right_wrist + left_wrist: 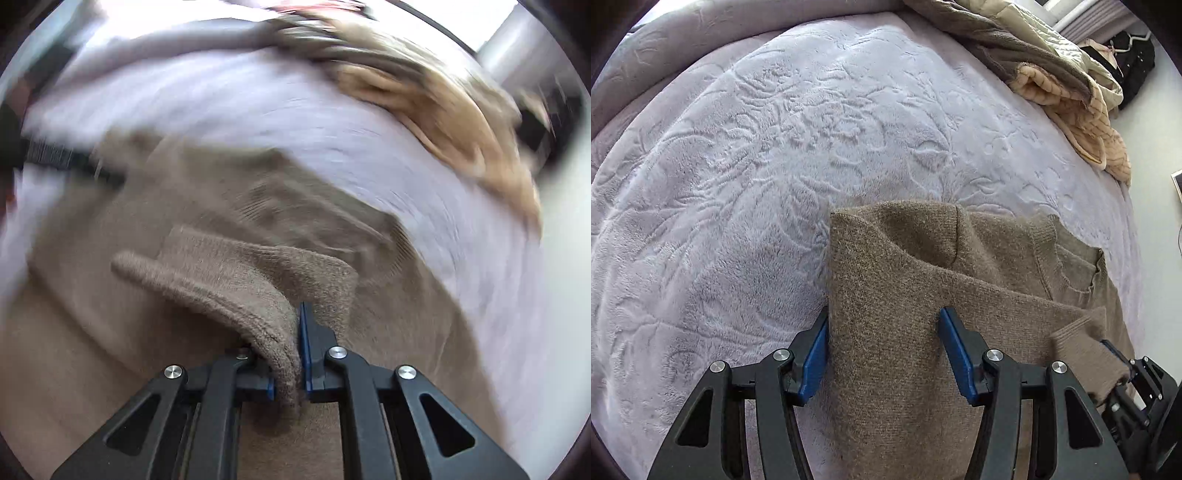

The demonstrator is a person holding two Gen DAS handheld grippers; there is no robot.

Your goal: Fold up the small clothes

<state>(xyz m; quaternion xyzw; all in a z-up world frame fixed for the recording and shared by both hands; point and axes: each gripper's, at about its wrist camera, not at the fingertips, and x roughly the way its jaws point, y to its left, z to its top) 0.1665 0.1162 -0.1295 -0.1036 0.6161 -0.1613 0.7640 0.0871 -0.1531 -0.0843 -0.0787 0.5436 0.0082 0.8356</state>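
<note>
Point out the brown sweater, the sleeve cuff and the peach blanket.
brown sweater (886,295): left wrist view, folded body panel.
sleeve cuff (229,280): right wrist view, ribbed end.
peach blanket (1082,122): left wrist view, quilted fold.

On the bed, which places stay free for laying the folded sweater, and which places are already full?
The lilac blanket lies bare left of and beyond the brown sweater, up to its rolled far edge. The far right corner is crowded by a heap of bedding. The near right side is taken by the sweater and the right gripper clamping its cuff.
</note>
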